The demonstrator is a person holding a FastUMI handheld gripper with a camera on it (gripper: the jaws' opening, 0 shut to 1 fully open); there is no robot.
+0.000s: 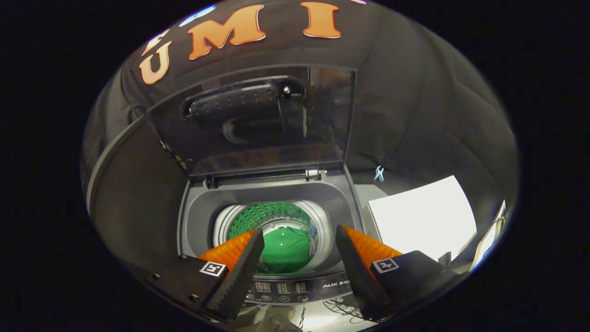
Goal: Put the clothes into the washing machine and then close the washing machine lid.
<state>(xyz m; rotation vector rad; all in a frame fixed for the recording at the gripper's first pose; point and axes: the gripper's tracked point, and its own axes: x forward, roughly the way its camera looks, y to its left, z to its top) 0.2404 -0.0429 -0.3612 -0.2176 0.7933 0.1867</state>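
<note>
Green clothes (pixel 286 251) in washing machine (pixel 322 193) drum, beyond spread, empty fingers (pixel 239 272), lid (pixel 251 120) upright

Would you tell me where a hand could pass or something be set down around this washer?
Free: the gap between the open gripper's fingers, over the drum mouth, and the white surface right of the washer. Crowded: the drum bottom holds the green garment; the raised lid blocks the back.
</note>
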